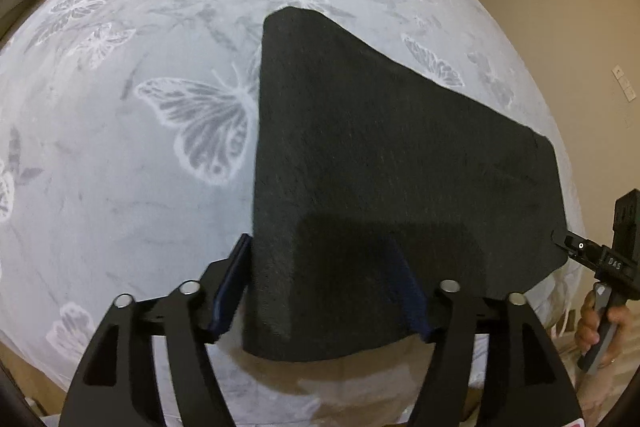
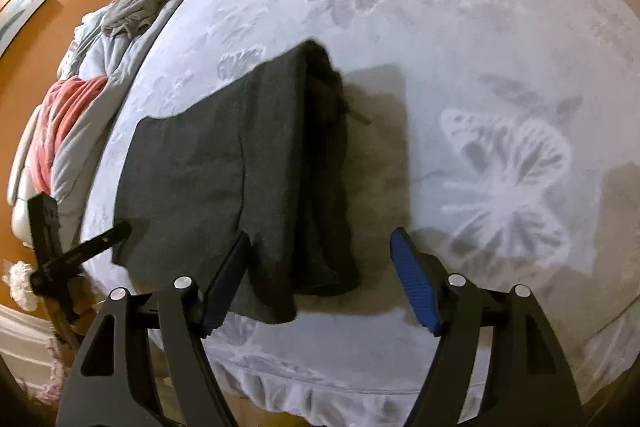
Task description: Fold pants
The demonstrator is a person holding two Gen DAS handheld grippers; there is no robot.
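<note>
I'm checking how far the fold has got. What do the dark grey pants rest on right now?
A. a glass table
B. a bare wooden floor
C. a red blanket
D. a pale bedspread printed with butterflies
D: the dark grey pants lie flat on the pale bedspread printed with butterflies, near its front edge, with both hand-held grippers' jaws apart.

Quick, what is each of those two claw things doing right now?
Left gripper: open, straddling the dark grey folded fabric pants, not clamping them.
Right gripper: open, holding nothing; the pants' edge lies between its fingers.
</note>
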